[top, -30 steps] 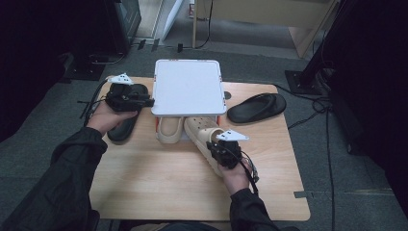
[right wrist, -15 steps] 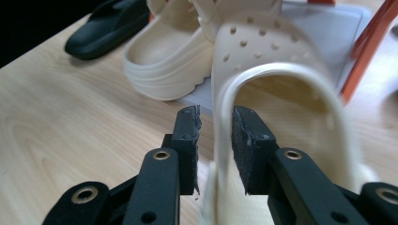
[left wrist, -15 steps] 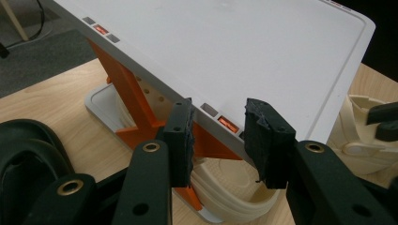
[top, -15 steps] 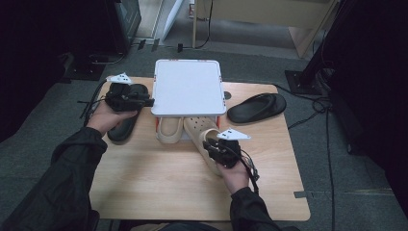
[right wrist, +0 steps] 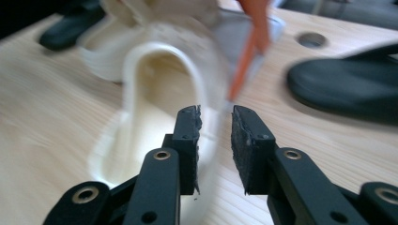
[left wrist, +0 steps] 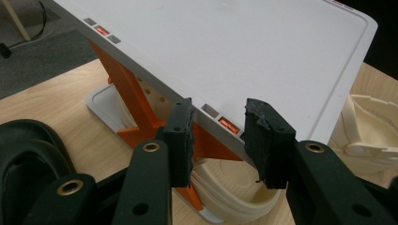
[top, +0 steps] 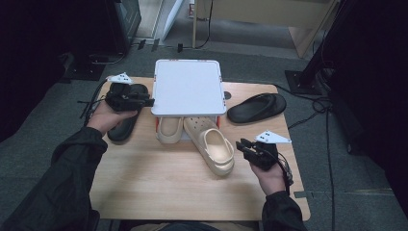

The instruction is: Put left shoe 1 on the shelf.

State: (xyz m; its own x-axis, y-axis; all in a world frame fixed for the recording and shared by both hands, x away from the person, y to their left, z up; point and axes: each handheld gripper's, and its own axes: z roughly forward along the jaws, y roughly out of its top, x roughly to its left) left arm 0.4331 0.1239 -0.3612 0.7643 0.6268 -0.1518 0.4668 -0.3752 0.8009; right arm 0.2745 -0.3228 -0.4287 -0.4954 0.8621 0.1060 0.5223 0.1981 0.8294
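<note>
Your right gripper (top: 246, 147), lower right of frame, jaws just opened and empty beside the cream clog (top: 214, 149); left gripper (top: 144, 102) part-open, holding nothing.

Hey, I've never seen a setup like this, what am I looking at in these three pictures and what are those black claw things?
A person sits at a wooden table with a hand-held two-jaw gripper in each hand. The high view looks down from above; each of the other two pictures comes from a camera riding on a gripper, looking along its black jaws.

On the table stands a white rack with orange legs, two cream clogs and two black sandals. One clog sits under the rack, the other clog lies partly out in front.

The left gripper rests at the rack's edge, jaws apart, holding nothing. The right gripper has just been opening; its jaws are empty, beside the front clog.
</note>
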